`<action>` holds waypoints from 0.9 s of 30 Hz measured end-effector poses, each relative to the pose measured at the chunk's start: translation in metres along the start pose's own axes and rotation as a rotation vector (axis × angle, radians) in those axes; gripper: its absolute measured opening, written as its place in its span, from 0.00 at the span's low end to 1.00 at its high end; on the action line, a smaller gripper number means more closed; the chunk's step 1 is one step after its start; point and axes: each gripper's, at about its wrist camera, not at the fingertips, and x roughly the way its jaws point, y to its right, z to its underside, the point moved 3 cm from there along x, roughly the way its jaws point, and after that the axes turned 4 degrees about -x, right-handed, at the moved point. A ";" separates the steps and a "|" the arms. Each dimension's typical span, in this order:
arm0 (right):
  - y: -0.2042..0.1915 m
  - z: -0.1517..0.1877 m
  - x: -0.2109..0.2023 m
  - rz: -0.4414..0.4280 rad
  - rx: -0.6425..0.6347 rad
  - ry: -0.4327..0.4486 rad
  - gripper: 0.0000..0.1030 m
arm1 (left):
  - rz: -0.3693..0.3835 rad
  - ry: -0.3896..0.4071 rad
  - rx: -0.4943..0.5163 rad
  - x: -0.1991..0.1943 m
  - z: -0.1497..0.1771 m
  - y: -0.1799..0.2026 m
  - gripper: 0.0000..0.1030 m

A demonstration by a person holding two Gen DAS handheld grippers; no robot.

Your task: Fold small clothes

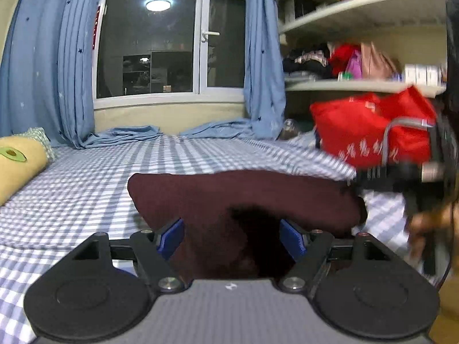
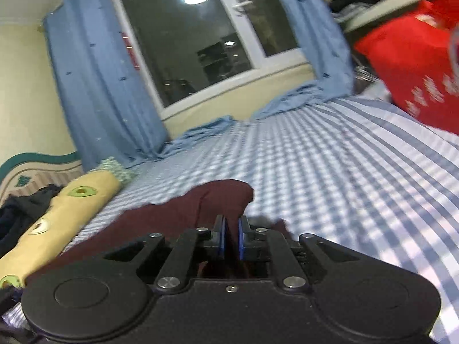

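Note:
A dark maroon garment (image 1: 243,195) lies partly lifted on the blue-and-white checked bed sheet (image 1: 100,172). In the left wrist view a thick bunch of it fills the wide gap between the blue pads (image 1: 172,236) of my left gripper (image 1: 231,239), which is shut on it. My right gripper (image 1: 355,182) shows blurred at the garment's right corner. In the right wrist view my right gripper (image 2: 232,238) has its pads nearly together, shut on a thin fold of the maroon garment (image 2: 183,215), which trails left over the sheet (image 2: 344,172).
A yellow avocado-print pillow (image 1: 20,160) (image 2: 66,215) lies along the bed's left side, with dark clothes (image 2: 17,215) beside it. A red bag (image 1: 370,126) (image 2: 410,71) stands at the right under shelves (image 1: 358,86). Blue curtains (image 1: 43,71) frame the window behind. A hand (image 1: 430,220) holds the right gripper.

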 end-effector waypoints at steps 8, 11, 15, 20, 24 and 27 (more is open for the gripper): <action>0.018 -0.006 -0.005 0.014 0.048 0.036 0.07 | -0.179 -0.008 0.309 0.025 0.022 0.044 0.65; 0.019 -0.011 -0.012 0.042 0.012 0.054 0.07 | -0.204 -0.023 0.380 0.031 0.030 0.051 0.46; 0.032 0.004 -0.014 0.059 0.023 0.008 0.07 | -0.209 -0.039 0.510 0.029 0.037 0.064 0.35; 0.050 0.037 -0.003 0.077 0.068 -0.063 0.06 | -0.220 -0.081 0.688 0.034 0.055 0.073 0.30; 0.041 0.051 0.000 0.111 0.002 -0.072 0.05 | -0.229 -0.100 0.767 0.039 0.068 0.079 0.30; 0.038 0.054 0.002 0.128 -0.024 -0.076 0.05 | -0.231 -0.096 0.784 0.042 0.070 0.083 0.30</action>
